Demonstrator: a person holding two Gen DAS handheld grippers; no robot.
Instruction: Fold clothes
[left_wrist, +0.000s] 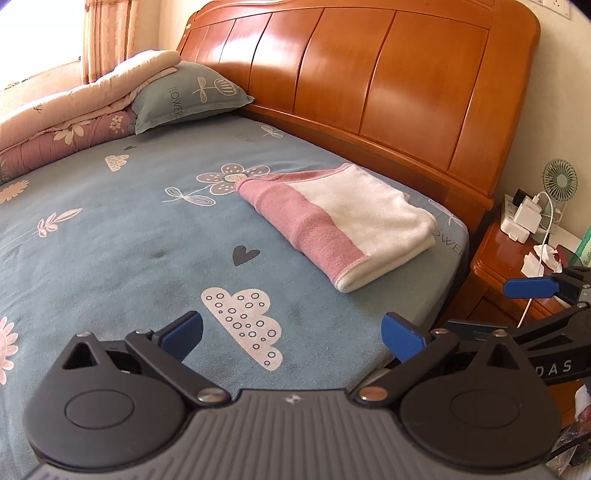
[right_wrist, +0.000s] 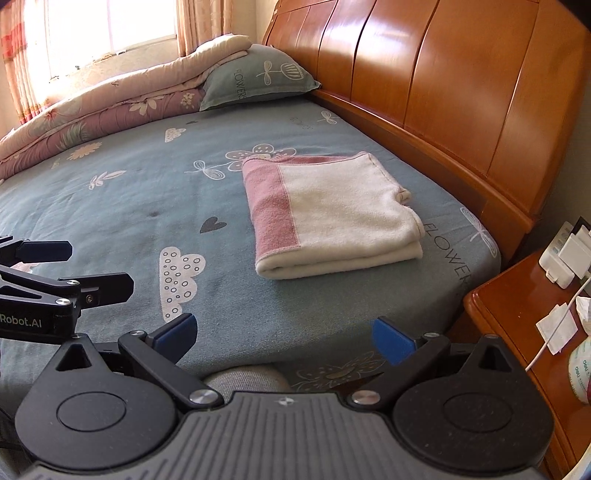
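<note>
The folded pink-and-white terry towel (right_wrist: 332, 214) lay on the blue patterned bedsheet (right_wrist: 129, 206) near the wooden headboard (right_wrist: 443, 92), ahead of both grippers. The right gripper (right_wrist: 284, 332), fingers apart and empty, seemed nearer; the left gripper (left_wrist: 291, 332) was likewise spread.

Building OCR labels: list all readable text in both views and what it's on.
"FLOWER": pillow
"FLOWER": bed sheet edge near the nightstand
"Robot.AI": left tool body, start cut off
"DAS": right tool body, partial
Faint sheet print by headboard and roll label: unreadable
</note>
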